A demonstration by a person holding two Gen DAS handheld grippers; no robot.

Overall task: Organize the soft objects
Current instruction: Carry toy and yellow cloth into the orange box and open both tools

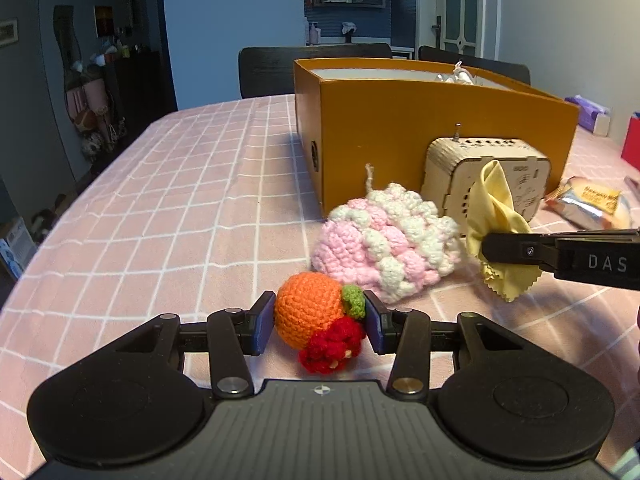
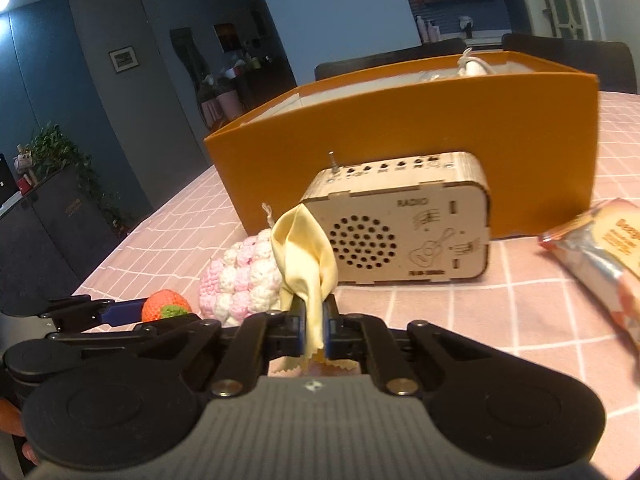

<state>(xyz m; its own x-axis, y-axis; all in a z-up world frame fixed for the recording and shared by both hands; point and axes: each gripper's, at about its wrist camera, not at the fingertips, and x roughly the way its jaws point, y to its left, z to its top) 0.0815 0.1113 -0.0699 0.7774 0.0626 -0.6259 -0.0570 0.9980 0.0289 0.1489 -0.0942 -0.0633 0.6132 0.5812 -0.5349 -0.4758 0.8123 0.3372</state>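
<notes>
A crocheted orange with a green leaf and a red flower (image 1: 308, 316) sits between my left gripper's (image 1: 320, 322) blue pads, which press on both its sides just above the pink checked tablecloth. My right gripper (image 2: 314, 328) is shut on a pale yellow cloth (image 2: 304, 256), whose folds stand up above the jaws while its zigzag edge hangs below. In the left wrist view this gripper (image 1: 492, 248) reaches in from the right with the cloth (image 1: 496, 208). A pink and white crocheted piece (image 1: 384, 240) lies on the table between the two grippers.
An open orange box (image 1: 400, 120) stands behind the soft things, with something white inside at its far end. A wooden radio (image 2: 400, 224) stands against the box's front. A snack packet (image 2: 600, 248) lies to the right. Dark chairs stand beyond the table.
</notes>
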